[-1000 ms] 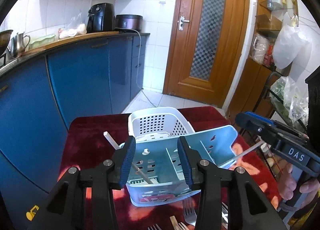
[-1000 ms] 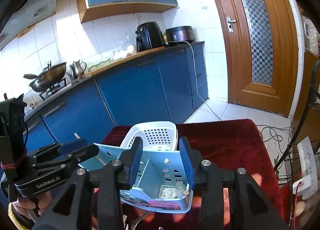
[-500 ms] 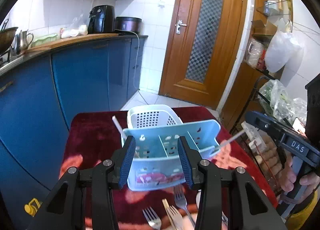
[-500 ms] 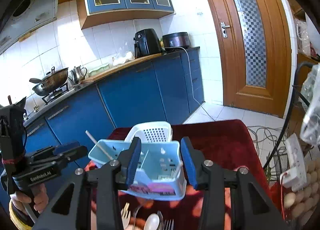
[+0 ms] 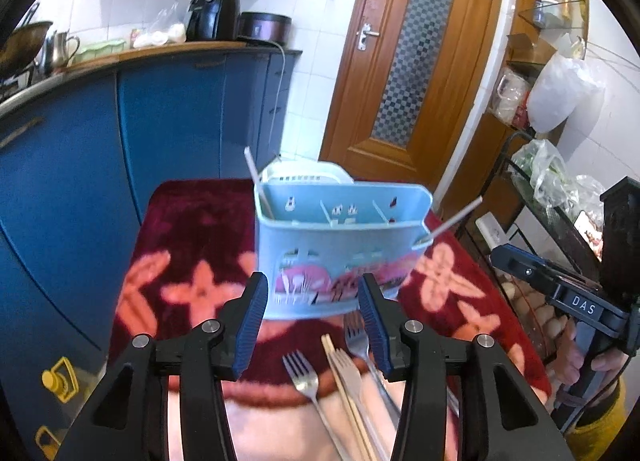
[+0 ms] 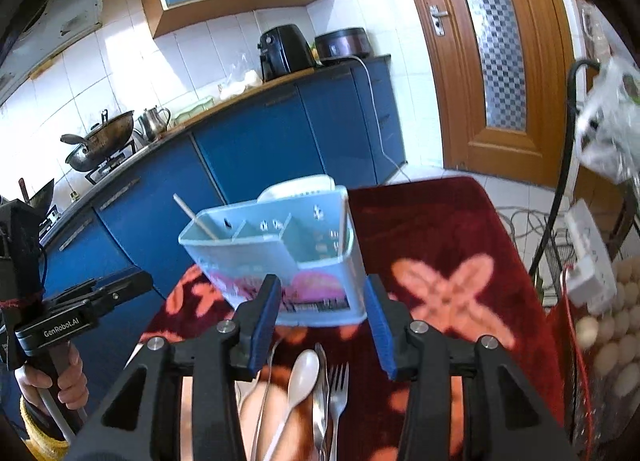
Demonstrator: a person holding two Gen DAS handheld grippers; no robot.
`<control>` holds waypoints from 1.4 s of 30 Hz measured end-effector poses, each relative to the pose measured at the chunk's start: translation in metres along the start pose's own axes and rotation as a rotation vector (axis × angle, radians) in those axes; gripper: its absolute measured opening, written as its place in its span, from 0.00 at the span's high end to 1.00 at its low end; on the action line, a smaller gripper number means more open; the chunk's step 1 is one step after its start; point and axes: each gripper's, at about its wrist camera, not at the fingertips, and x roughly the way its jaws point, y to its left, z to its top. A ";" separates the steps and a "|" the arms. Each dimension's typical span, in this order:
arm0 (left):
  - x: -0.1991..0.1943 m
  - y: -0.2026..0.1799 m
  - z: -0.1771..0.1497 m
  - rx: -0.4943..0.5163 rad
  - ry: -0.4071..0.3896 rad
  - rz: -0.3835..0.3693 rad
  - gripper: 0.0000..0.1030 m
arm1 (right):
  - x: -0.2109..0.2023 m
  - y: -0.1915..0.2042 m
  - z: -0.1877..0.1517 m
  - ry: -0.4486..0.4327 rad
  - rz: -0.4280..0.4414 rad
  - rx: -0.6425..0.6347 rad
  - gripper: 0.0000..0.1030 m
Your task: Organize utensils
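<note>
1. Utensils lie loose at the near edge of the table (image 5: 192,221), which is covered by a dark red cloth with pink flower shapes: forks (image 5: 304,375), a pair of wooden chopsticks (image 5: 348,385) and, in the right wrist view, a white spoon (image 6: 302,375) beside a metal fork (image 6: 338,385).
2. Beyond them stands a light blue caddy (image 5: 340,257) with inner dividers, upright; a thin white stick (image 5: 256,181) leans out of its left compartment and another pokes out at its right end.
3. A white perforated basket (image 5: 304,175) sits just behind the caddy.
4. The left gripper (image 5: 312,325) hovers above the cutlery; its jaws are opening, with nothing pinched between them.
5. The right gripper (image 6: 322,325) has its jaws spread apart and empty, in front of the caddy.
</note>
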 end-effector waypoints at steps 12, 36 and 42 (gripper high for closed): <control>0.018 0.011 -0.043 -0.063 0.115 0.016 0.52 | 0.016 -0.017 -0.045 0.119 -0.014 0.045 0.55; 0.081 0.022 -0.082 -0.136 0.263 0.011 0.53 | 0.039 -0.035 -0.088 0.238 -0.009 0.111 0.55; 0.089 0.025 -0.083 -0.161 0.261 -0.035 0.53 | 0.044 -0.040 -0.092 0.251 -0.009 0.129 0.55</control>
